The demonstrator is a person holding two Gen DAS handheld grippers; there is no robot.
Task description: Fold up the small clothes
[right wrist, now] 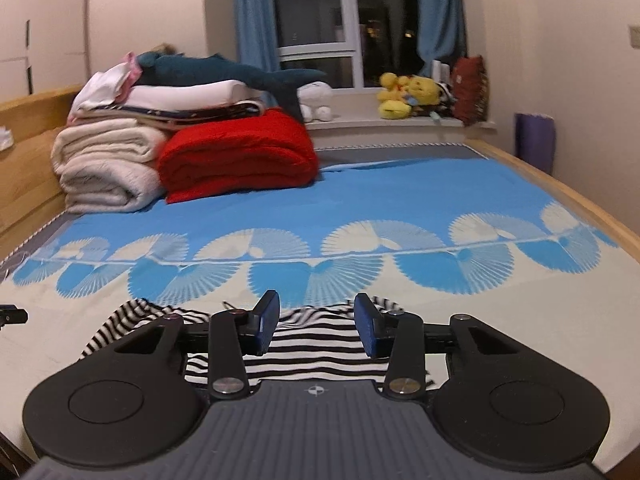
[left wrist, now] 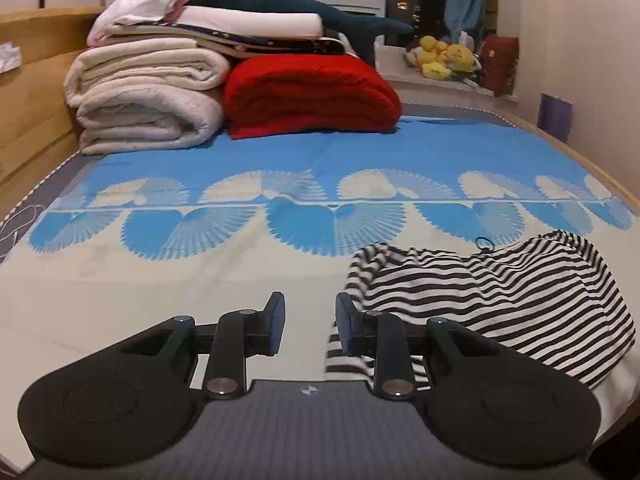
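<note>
With both tools open and empty, the left tool (left wrist: 310,322) beside the striped top (left wrist: 500,300) and the right tool (right wrist: 316,330) over it on the bed (left wrist: 200,280), each needed a separate hem corner to spread it flat first.

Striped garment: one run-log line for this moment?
striped garment: crumpled on bed sheet | left gripper: open, empty | right gripper: open above garment

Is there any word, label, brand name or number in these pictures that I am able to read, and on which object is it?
No readable text in either view.
Left gripper base: a small round mark, no letters.
Right gripper base: the same mark.
Striped garment: only stripes.
Bed sheet: only a fan pattern.
</note>
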